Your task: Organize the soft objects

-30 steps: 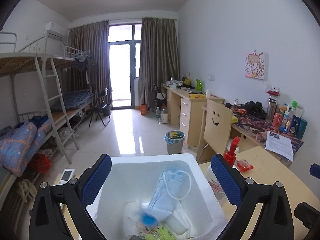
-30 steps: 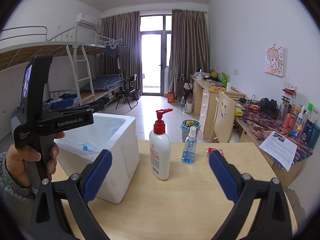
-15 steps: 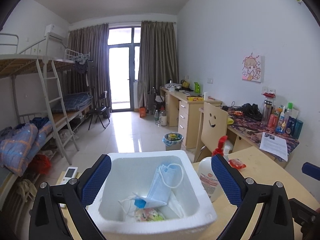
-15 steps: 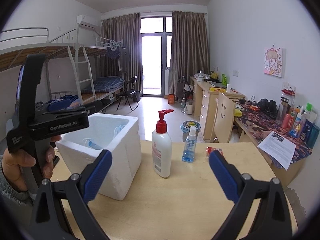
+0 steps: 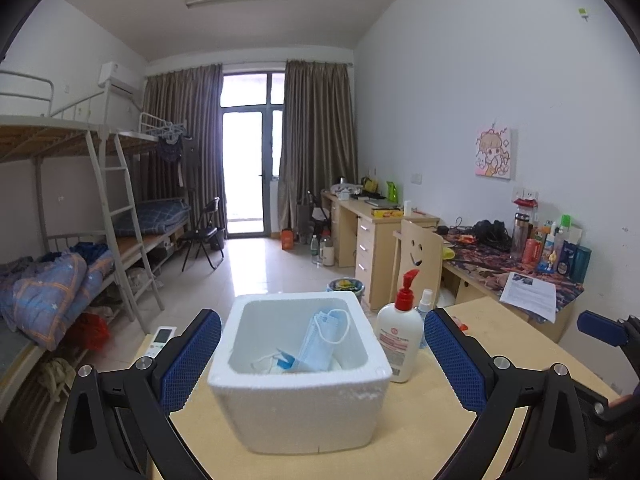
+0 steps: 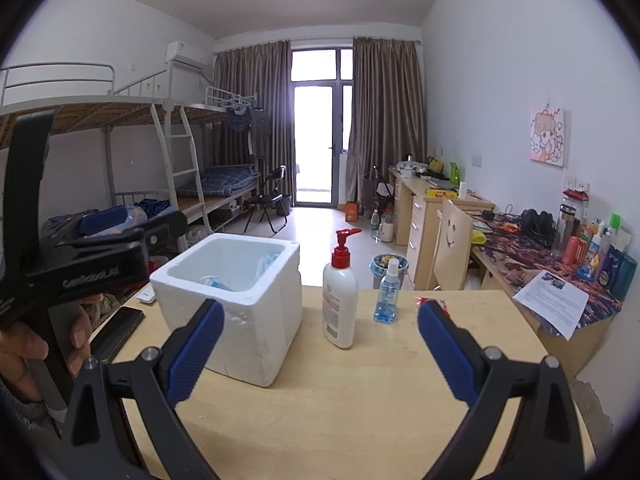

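Since a second ago I have drawn my left gripper back and away from the white foam box: then I looked straight down into it, now I see its whole front wall and rim between my blue-padded fingers. Those fingers stand wide apart and hold nothing. The pale blue face mask that hung blurred over the box opening now lies inside it, leaning against the far right inner wall with its white ear loop up, on top of other soft white pieces and a small blue bit I cannot make out.

My right gripper has stayed over the light wooden desk, its fingers spread wide and empty. Beyond my right gripper, between the finger lines, stand the white pump bottle with a red top and, well clear to its right, the small clear blue spray bottle. The foam box sits just past my right gripper's left finger, touching the desk, near the pump bottle but apart from it. At the left of the right wrist view my hand grips the black handle of the left gripper.
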A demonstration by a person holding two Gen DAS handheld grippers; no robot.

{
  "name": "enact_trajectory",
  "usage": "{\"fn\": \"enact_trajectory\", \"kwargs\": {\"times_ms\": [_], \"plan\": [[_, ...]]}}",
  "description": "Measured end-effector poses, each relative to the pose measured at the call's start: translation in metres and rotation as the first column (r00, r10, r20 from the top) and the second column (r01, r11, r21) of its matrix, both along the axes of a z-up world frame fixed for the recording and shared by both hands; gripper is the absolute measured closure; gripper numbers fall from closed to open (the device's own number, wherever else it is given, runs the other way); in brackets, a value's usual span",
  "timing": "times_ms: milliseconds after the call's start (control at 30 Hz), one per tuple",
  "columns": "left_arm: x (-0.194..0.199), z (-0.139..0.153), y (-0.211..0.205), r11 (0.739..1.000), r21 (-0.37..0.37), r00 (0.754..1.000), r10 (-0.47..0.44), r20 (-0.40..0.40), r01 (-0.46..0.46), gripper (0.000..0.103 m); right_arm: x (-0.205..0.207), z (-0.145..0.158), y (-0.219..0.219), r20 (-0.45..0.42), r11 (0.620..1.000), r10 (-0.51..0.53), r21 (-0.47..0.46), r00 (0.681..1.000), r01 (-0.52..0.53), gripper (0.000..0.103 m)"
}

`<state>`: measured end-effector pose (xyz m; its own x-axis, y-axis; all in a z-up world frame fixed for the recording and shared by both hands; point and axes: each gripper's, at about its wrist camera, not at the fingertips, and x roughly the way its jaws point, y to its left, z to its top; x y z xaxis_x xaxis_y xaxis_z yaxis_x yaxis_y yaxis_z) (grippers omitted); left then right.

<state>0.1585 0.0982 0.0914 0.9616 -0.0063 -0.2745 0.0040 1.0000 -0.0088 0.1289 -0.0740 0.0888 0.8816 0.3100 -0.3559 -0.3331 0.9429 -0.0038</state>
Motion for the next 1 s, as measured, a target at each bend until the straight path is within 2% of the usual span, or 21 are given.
{"fn": "enact_trajectory", "kwargs": {"times_ms": [367,767,1000], "plan": [[-0.060,0.004,-0.007,0.999,0.000,0.998,0.033,0.054,-0.033,0.001,-0.037,0.007,-0.010,0.046,1.000,0.019,-0.002,0.999,-0.019,0.002],[-0.107,-0.004,-0.025,0.999,0.018,0.997,0.040,0.071,-0.041,0.001,-0.065,0.002,-0.027,0.073,0.998,0.047,0.034,0.996,-0.050,0.000],[-0.132,-0.007,-0.032,0.999,0.028,0.995,0.041,0.087,-0.044,0.001,-0.085,-0.002,-0.026,0.094,0.998,0.061,0.009,0.994,-0.062,0.000]]}}
